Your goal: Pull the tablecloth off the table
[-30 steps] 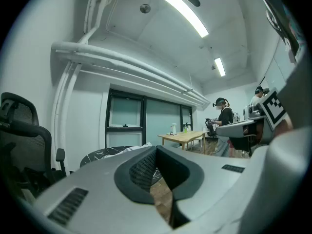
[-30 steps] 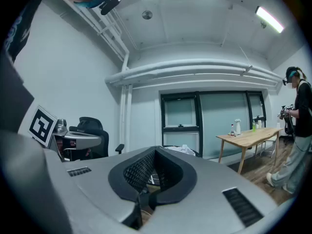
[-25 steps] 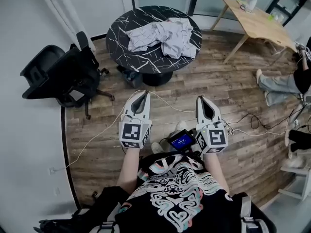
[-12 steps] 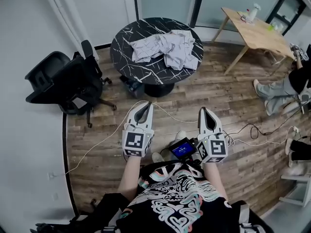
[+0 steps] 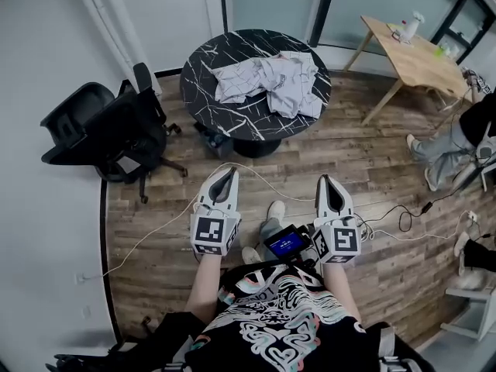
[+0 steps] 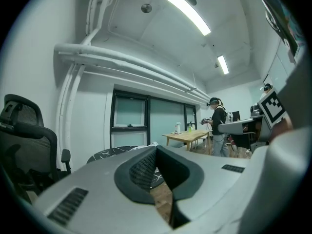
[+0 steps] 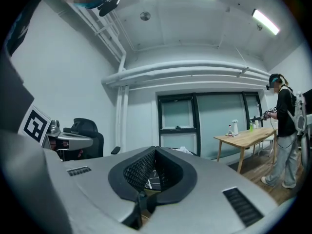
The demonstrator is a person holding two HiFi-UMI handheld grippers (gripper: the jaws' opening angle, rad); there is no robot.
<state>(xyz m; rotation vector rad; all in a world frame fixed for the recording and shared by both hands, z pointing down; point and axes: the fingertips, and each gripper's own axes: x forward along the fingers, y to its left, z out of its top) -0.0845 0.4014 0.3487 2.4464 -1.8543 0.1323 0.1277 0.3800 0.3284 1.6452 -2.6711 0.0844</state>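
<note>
**Round tabletop draws nearer; both grippers shut and empty**

Since the earlier frame the round black tabletop (image 5: 203,91) has come to sit a little lower in the head view, nearer the wearer. A shoe (image 5: 274,209) now shows on the wooden floor (image 5: 372,153) between the two grippers. The grippers themselves hold much the same place in that view. The other person (image 5: 457,134) at the right edge has shifted a little.

The tablecloth (image 5: 271,80) lies crumpled in a pale heap on the tabletop. It sits toward the far right part and leaves the white-veined black surface bare on the left and along the near edge. Neither gripper touches it.

The left gripper (image 5: 227,170) is held out over the floor with its tips pointing toward the tabletop and well short of it. In the left gripper view its jaws meet at the tips with nothing between them. The right gripper (image 5: 325,180) is held beside it in the same way. The right gripper view shows its jaws closed together and empty as well.

A black office chair (image 5: 101,130) stands to the left of the tabletop, by the wall. A white cable (image 5: 155,227) runs across the floor and passes under the left gripper. A small device with a blue screen (image 5: 287,244) sits between the two marker cubes. A wooden table (image 5: 415,56) with a spray bottle (image 5: 413,23) on it stands at the far right.
</note>
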